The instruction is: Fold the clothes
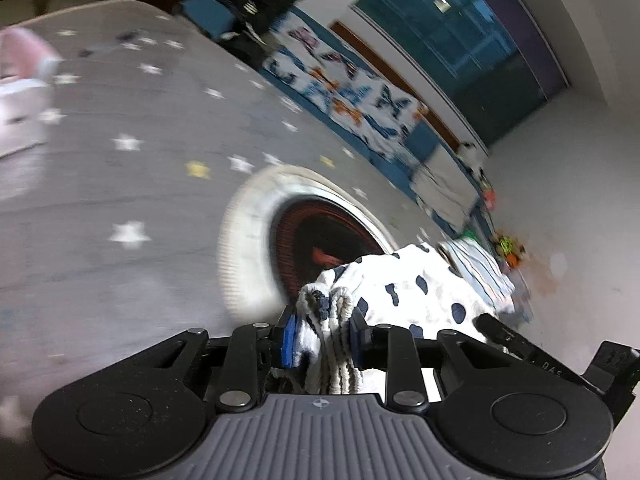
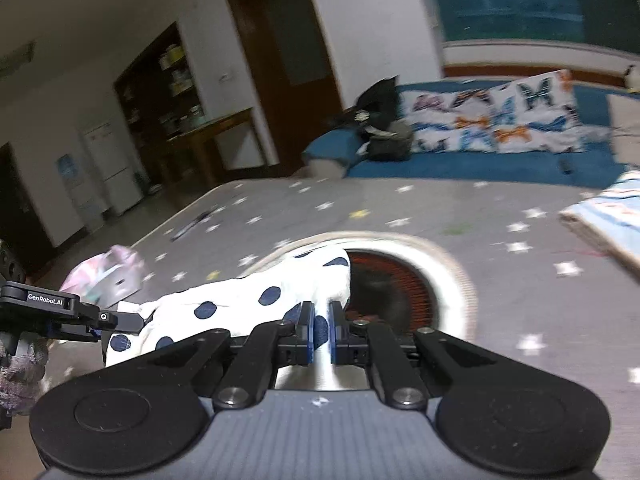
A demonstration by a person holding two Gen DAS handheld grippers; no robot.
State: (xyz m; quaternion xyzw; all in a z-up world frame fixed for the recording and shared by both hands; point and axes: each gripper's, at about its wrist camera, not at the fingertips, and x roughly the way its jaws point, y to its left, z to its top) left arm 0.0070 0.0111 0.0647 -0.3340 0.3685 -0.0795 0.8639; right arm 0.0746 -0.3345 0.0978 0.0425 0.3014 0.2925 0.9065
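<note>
white navy-spotted garment (image 2: pixel 240 300), bunched, stretched in the air above a grey star-print mat (image 2: pixel 520 280)

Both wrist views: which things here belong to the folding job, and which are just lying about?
In the job:
polka-dot garment
left gripper, shut on it
right gripper, shut on it
round basket

Lying about:
pink-and-white item
butterfly-print pillow
black bag
blue striped cloth

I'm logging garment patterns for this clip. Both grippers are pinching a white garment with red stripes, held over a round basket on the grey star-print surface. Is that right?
Not quite: the garment is white with dark blue dots, not red stripes. The right wrist view shows the dots most clearly. The rest holds: the left gripper and right gripper both pinch it over the round basket on the grey star-print surface.
</note>
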